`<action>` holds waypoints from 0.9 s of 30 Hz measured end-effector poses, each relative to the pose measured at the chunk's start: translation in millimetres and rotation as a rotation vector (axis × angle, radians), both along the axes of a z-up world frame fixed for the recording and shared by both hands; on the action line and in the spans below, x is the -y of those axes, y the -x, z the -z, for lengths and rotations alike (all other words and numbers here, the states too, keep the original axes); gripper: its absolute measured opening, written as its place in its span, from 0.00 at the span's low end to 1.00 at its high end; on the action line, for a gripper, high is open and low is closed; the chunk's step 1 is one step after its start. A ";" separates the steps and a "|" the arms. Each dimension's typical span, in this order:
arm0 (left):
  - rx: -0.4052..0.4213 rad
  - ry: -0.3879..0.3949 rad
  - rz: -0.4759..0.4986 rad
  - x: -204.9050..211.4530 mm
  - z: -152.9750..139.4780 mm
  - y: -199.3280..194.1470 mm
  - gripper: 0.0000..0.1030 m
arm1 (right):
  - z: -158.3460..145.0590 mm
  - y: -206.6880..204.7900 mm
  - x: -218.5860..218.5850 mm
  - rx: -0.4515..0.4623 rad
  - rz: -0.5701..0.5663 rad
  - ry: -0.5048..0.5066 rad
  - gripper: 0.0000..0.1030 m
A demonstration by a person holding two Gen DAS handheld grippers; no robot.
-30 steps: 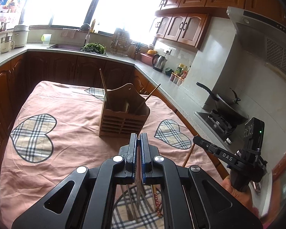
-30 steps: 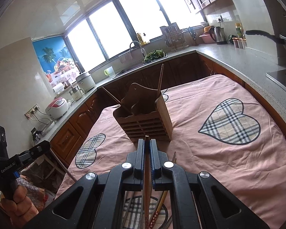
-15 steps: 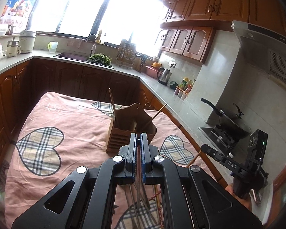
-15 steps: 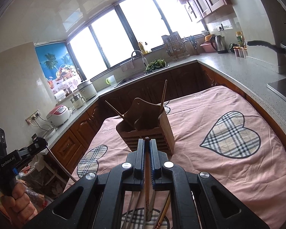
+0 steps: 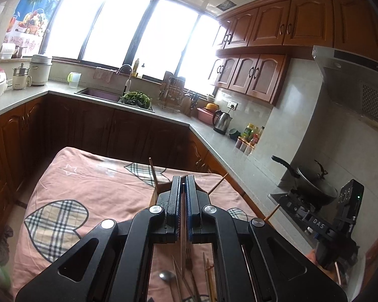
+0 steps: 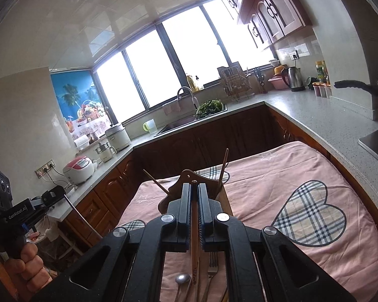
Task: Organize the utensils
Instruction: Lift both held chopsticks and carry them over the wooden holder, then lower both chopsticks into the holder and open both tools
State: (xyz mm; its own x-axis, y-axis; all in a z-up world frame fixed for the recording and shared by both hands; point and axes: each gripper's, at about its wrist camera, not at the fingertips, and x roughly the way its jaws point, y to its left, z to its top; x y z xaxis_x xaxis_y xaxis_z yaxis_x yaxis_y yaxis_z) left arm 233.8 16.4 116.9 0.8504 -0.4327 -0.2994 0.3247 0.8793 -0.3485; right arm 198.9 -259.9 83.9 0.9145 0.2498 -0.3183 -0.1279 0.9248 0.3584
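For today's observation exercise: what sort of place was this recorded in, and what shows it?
A home kitchen, most likely. Wooden cabinets line the walls, a sink with a tap sits under the window, and a kettle stands on the counter.

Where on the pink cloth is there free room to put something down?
Free: around the big plaid heart, right of the wooden holder, and the left side with its plaid heart. Crowded: the near edge, where spoon, fork and chopsticks lie.

Both grippers (image 5: 183, 196) (image 6: 194, 196) have risen, chopsticks (image 6: 194, 226) lifted
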 end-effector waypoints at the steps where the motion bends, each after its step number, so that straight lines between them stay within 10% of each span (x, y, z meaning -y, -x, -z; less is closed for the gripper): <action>1: 0.006 0.001 -0.003 0.6 -3.4 -3.6 0.03 | -3.9 -3.7 0.7 0.009 0.003 -0.002 0.05; 17: 0.098 0.042 -0.095 4.4 -39.3 -89.4 0.03 | -53.2 -76.2 22.2 0.148 0.076 -0.026 0.05; 27: 0.001 0.091 -0.157 8.1 13.1 -150.1 0.03 | -13.2 -123.7 23.6 0.094 0.094 -0.029 0.05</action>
